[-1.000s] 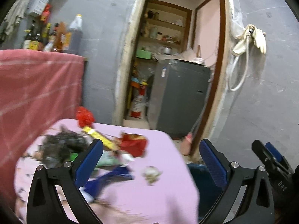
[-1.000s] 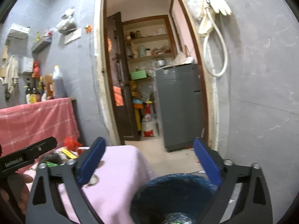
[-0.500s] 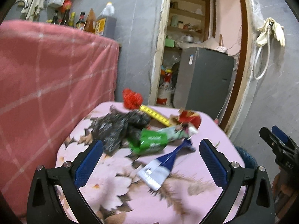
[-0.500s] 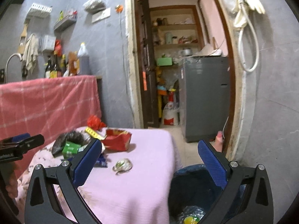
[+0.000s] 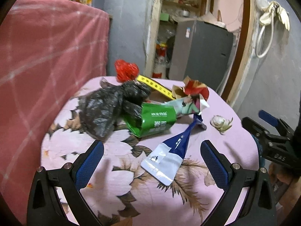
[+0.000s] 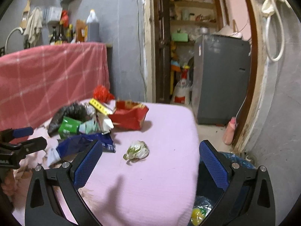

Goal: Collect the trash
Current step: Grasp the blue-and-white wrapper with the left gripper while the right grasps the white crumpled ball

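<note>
My left gripper (image 5: 152, 158) hangs spread and empty just over the blue-and-white pouch (image 5: 172, 150), which lies flat at the near middle of the pink table (image 5: 222, 143). It looks light, limp and slick, so I'd pinch its crimped white end. My right gripper (image 6: 150, 162) is spread too, near the crumpled wrapper (image 6: 137, 150) and left of the bin (image 6: 242, 163).

The near counter (image 5: 150, 197) lies bare under both wide-parted jaws, while the heaped wrappers (image 5: 150, 120) crowd its far half and a crumpled scrap (image 6: 137, 149) sits alone on open cloth.
</note>
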`<state>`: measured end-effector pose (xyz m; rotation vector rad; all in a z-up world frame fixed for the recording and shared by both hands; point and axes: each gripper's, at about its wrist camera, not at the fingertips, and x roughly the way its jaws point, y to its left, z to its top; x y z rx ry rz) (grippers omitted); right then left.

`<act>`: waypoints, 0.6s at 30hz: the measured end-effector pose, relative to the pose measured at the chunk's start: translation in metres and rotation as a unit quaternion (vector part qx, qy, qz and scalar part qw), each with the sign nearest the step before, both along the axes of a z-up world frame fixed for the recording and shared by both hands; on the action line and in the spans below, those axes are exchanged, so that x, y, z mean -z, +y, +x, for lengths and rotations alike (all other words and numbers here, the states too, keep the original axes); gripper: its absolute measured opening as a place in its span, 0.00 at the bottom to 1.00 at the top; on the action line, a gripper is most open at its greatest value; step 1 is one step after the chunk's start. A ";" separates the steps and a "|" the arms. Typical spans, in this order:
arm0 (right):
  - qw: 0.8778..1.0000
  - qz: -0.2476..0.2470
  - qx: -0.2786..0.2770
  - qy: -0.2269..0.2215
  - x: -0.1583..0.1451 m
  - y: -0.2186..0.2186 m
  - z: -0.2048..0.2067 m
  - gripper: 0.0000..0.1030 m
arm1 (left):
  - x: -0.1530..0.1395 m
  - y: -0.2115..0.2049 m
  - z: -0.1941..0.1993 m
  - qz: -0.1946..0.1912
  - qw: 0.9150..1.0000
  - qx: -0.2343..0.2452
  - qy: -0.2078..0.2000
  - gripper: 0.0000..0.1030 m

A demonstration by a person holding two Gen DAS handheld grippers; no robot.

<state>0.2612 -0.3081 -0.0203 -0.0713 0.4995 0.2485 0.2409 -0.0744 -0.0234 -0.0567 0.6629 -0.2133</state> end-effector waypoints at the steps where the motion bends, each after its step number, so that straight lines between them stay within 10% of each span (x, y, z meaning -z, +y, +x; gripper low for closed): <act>1: 1.000 -0.003 -0.001 0.007 0.002 0.001 0.004 1.00 | 0.001 -0.001 0.003 -0.002 1.000 0.005 0.004 0.96; 14: 0.995 -0.006 -0.026 0.101 0.029 0.008 0.049 0.70 | 0.013 -0.023 0.035 -0.006 0.994 0.089 0.066 0.35; 18: 0.992 -0.008 -0.033 0.119 0.035 0.012 0.055 0.62 | 0.013 -0.028 0.036 -0.003 0.993 0.096 0.068 0.33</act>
